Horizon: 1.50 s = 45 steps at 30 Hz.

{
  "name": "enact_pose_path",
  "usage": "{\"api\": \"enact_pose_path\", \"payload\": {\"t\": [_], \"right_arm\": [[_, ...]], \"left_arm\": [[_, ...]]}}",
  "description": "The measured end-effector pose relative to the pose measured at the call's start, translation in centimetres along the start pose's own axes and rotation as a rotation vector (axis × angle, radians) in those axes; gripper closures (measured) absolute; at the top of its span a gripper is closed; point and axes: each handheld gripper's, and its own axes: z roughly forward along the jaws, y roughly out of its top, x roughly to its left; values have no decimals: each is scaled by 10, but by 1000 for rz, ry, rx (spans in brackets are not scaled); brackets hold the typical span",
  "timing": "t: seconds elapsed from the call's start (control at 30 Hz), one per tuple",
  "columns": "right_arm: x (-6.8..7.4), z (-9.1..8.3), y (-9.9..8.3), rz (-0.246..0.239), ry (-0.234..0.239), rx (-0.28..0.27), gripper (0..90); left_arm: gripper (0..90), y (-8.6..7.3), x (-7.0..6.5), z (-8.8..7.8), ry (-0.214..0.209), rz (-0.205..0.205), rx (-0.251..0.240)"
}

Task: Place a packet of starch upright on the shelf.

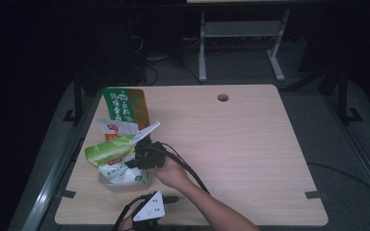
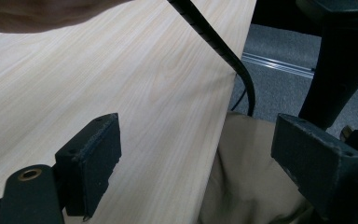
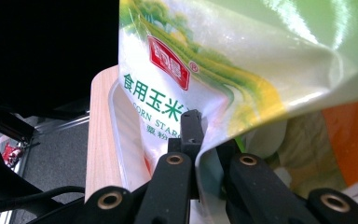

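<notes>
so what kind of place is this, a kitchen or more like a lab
More likely a lab or recording workspace than a kitchen: a bare light wooden desk with a cable hole, grey carpeted floor with trailing black cables, and a white metal table frame in a dark room.

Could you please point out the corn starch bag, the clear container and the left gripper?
corn starch bag (image 3: 168, 93), right gripper view, printed front.
clear container (image 1: 107, 182), high view, near-left rim.
left gripper (image 2: 196, 163), left gripper view, between its jaws.

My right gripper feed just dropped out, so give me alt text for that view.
The right claw is shut on the edge of a green and white corn starch bag, seen close up. Behind the bag sits an orange packet; the table corner shows at left.
</notes>
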Motion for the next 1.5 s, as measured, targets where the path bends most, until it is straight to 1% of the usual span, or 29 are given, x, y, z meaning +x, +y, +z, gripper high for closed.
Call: {"api": "enact_pose_path", "payload": {"t": [0.03, 0.13, 0.17, 0.33, 0.4, 0.47, 0.53, 0.57, 0.63, 0.7, 0.8, 0.87, 0.97, 1.13, 1.17, 1.23, 1.3, 1.5], "right_arm": [[0, 0, -1, 13, 3, -3, 885], [1, 0, -1, 14, 0, -2, 886], [1, 0, -1, 23, 2, -3, 885], [0, -1, -1, 17, 7, -3, 867], [-1, -3, -1, 16, 16, -16, 835], [-1, -5, -2, 14, 23, -25, 775], [-3, -8, -2, 4, 28, -29, 737], [-3, -12, -2, 12, 39, -37, 705], [-4, -16, -2, 12, 39, -44, 690], [-5, -20, -2, 14, 46, -51, 651], [-8, -30, -5, 12, 50, -72, 627], [-10, -36, -8, 20, 51, -84, 612], [-14, -46, -12, 22, 43, -87, 576], [-21, -63, -22, 31, 17, -90, 528], [-23, -67, -24, 44, 17, -96, 519], [-26, -72, -28, 50, 9, -97, 509], [-29, -79, -32, 58, -7, -98, 498], [-37, -94, -42, 81, -37, -102, 468]], "left_arm": [[156, 0, 0, 0, 0, -2, -2], [156, 0, 0, 0, 1, -3, -3], [156, 0, 0, 0, 1, -2, -3], [156, 0, 0, -1, 3, -2, -3], [156, 0, 1, -1, 5, -1, -5], [156, 0, 1, -1, 4, -4, -5], [156, 0, 2, -1, 4, -5, -4], [156, 0, 2, -1, 4, -5, -4], [156, 0, 2, -1, 5, -6, -5], [156, 0, 1, -1, 6, -11, -2], [156, -1, 2, -1, 6, -12, 2], [156, -1, 3, -2, 7, -14, -1], [156, -1, 3, -2, 11, -20, -6], [156, -1, 4, -2, 15, -10, -3], [156, -1, 4, -2, 13, -17, -3], [156, 0, 4, -3, 15, -10, -4], [156, -1, 4, -2, 13, -17, -4], [156, -1, 4, -3, 15, -17, -5]]}}
